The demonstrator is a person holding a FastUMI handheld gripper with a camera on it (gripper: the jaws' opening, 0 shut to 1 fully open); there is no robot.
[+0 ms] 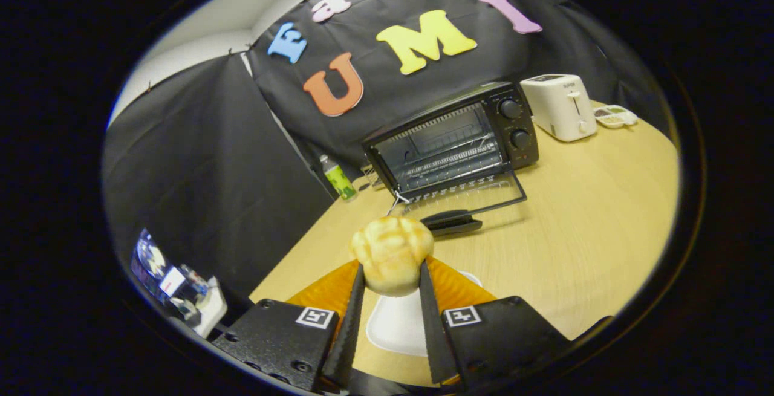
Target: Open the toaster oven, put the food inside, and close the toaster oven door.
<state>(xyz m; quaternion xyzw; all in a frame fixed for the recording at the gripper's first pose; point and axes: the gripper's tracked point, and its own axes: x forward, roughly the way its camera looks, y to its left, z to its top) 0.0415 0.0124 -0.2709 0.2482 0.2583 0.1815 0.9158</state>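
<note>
Oven door: I am finding the toaster oven already opened, its glass door hanging down flat toward the tabletop, handle nearest me. Step one is looking done.

Food: I am holding a pale, lumpy bread roll off the tabletop. It has not yet gone into the oven.

Claw: my claw is clenching on the roll, one finger pressing each flank, the roll bulging up and forward past the tips.

Roll versus oven: the roll is sitting between my fingers, with the oven's mouth beyond it and a little to the right, a stretch of bare tabletop lying between. The door handle is the nearest oven part, just beyond the roll.

Below the claw: a white plate on an orange mat is showing under and between my fingers; I am judging that the roll is hanging above it.

Oven inside: the wire rack is showing through the opening; I am seeing nothing resting on it.

Left to do: I am reckoning on carrying the roll forward over the lowered door, setting it on the rack, letting go, backing out, then swinging the door up shut.

Bystanders: a white toaster is standing right of the oven, a green bottle left of it.
</note>
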